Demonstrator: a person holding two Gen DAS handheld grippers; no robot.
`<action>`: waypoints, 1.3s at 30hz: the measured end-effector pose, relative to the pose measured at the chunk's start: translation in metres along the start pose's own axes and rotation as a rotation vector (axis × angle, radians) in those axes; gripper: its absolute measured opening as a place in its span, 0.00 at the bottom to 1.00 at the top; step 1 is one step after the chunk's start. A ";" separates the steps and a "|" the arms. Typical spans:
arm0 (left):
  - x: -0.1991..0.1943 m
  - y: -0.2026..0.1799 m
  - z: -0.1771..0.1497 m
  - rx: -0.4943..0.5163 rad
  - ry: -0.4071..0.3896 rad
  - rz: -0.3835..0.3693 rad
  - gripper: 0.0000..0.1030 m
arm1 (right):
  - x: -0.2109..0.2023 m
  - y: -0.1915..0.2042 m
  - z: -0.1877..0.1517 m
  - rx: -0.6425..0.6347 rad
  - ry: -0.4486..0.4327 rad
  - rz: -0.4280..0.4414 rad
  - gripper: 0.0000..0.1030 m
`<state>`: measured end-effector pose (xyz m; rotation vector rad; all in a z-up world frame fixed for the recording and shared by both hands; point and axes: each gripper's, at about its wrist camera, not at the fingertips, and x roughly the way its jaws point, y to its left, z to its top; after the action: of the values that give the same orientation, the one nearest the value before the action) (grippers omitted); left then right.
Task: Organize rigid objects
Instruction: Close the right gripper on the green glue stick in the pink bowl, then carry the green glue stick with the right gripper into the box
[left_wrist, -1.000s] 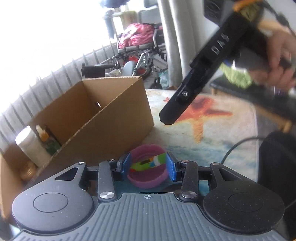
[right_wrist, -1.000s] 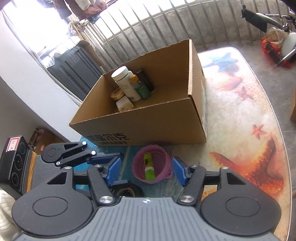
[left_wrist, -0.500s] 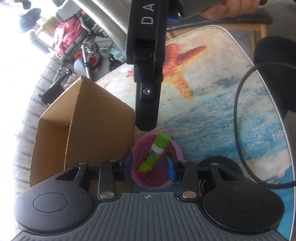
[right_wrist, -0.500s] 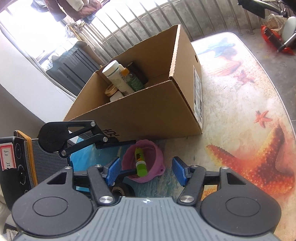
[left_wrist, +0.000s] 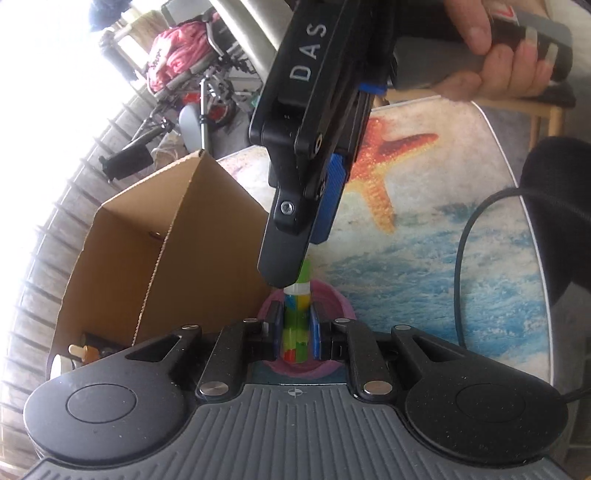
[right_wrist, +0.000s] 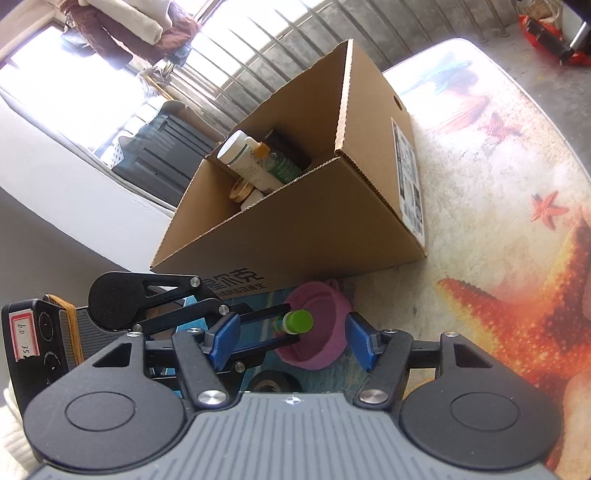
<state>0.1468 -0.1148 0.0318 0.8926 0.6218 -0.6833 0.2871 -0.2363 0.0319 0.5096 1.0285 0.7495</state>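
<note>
Cardboard dominates both views: the open box (right_wrist: 295, 229) fills the middle of the right wrist frame, with bottles (right_wrist: 255, 162) standing in its far corner, on a table (right_wrist: 498, 192) covered in a starfish print. Just below the box's near wall sits a pink bowl (right_wrist: 325, 332), and in it a tube (left_wrist: 295, 332) with coloured patches and a green cap.

The left gripper (left_wrist: 294, 338) has just been closing, and its blue pads now pinch the tube's body low in the left wrist frame. The right gripper (right_wrist: 291, 341) stands spread on either side of the bowl, touching nothing that I can see.

The likeliest trouble, I judge: the tube is round and slick, so it may twist or slip out as it is lifted. The right gripper's finger hangs right over the cap in the left wrist view and could knock it. The box wall rises close behind, and a roll of black tape (right_wrist: 271, 382) lies just beside the bowl.
</note>
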 end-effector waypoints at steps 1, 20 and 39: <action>-0.003 0.001 -0.001 -0.031 -0.014 0.002 0.14 | 0.000 0.003 0.000 -0.003 -0.011 0.003 0.64; -0.054 0.110 -0.011 -0.350 -0.169 0.203 0.14 | 0.015 0.126 0.091 -0.304 -0.116 0.031 0.17; 0.069 0.199 -0.062 -0.518 0.112 -0.028 0.14 | 0.161 0.108 0.147 -0.349 0.175 -0.277 0.17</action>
<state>0.3272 0.0090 0.0475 0.4416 0.8643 -0.4646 0.4356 -0.0492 0.0789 -0.0014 1.0751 0.7133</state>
